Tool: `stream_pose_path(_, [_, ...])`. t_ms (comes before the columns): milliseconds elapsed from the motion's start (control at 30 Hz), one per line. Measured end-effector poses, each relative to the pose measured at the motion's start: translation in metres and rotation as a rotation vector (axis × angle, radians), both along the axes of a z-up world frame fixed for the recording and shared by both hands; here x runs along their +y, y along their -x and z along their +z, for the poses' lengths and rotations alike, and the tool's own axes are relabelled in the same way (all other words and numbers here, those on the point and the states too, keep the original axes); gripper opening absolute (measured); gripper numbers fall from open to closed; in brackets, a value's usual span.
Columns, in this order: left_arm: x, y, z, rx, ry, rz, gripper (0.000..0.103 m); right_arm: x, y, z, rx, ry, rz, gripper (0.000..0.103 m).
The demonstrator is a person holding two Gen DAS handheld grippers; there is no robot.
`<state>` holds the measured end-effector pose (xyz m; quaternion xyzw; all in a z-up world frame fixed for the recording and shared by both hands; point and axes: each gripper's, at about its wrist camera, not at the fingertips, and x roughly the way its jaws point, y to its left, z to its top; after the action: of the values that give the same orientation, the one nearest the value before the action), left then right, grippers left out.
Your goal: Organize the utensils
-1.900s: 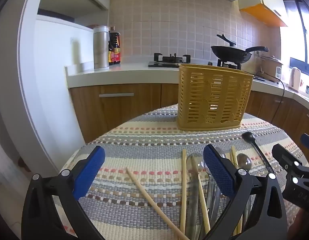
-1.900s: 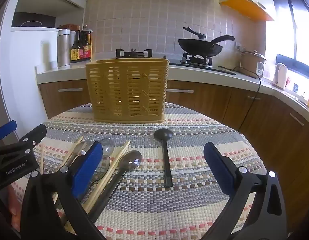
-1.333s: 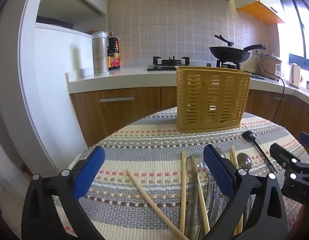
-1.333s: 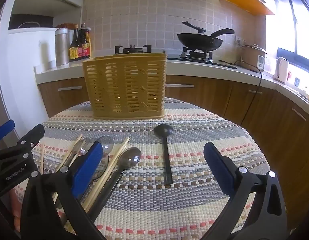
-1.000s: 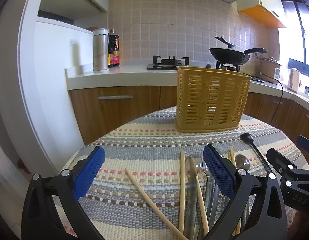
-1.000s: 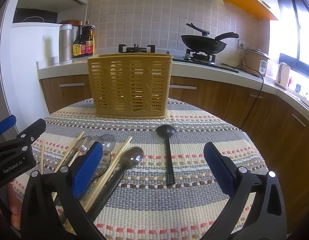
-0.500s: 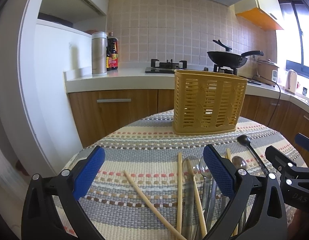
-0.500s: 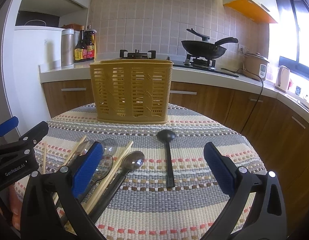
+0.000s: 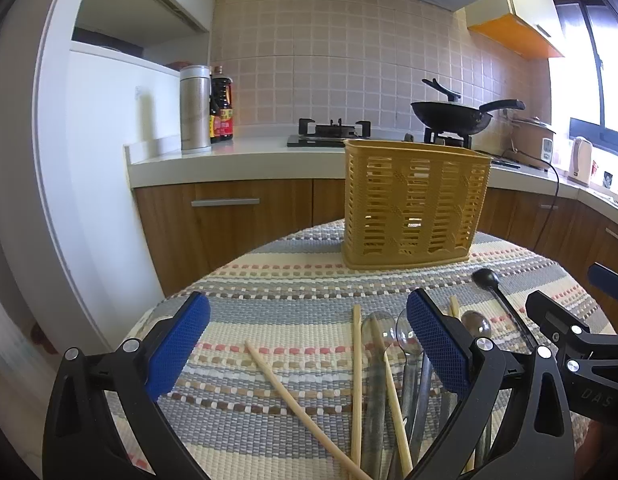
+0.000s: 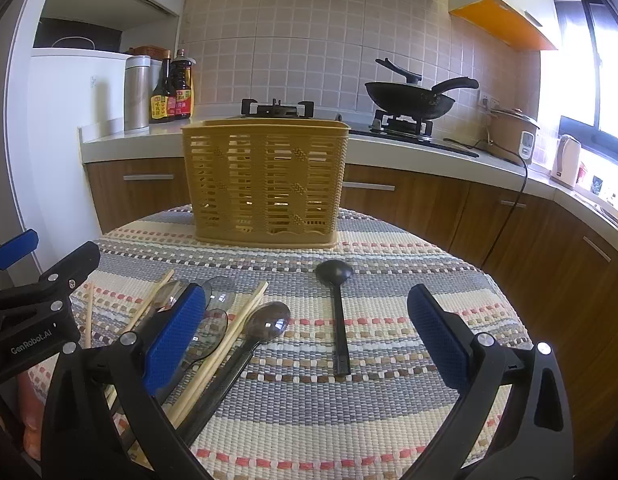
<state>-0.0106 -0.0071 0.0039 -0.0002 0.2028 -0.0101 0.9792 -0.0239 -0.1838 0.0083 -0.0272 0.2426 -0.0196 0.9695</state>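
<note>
On the round worktop (image 10: 389, 420) with its striped woven cloth, every utensil I can see lies loose, so I judge the sorting has not started. My left tool (image 9: 307, 348) hangs with its blue pads spread wide and nothing between them; my right tool (image 10: 307, 338) is the same, spread and empty. At the far side of the cloth stands the yellow slotted utensil basket (image 10: 265, 184), upright, and through its slots I see nothing inside, though I cannot be sure of it. Nearer me lies a mixed heap: wooden chopsticks (image 9: 356, 376), some crossing each other, and several clear plastic spoons (image 10: 265, 326) overlapping them. A black ladle (image 10: 337, 308) lies apart to the right of the heap, bowl toward the basket. All of it is left to lift and drop into the basket.
</note>
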Motion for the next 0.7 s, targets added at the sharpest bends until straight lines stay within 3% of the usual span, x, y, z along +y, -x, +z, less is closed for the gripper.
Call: stream_pose_path(700, [-0.0019, -0.0006, -0.0028, 0.005, 0.004, -0.001, 0.096, 0.0019, -0.0017, -0.0001, 0.007, -0.004, 0.008, 0.097])
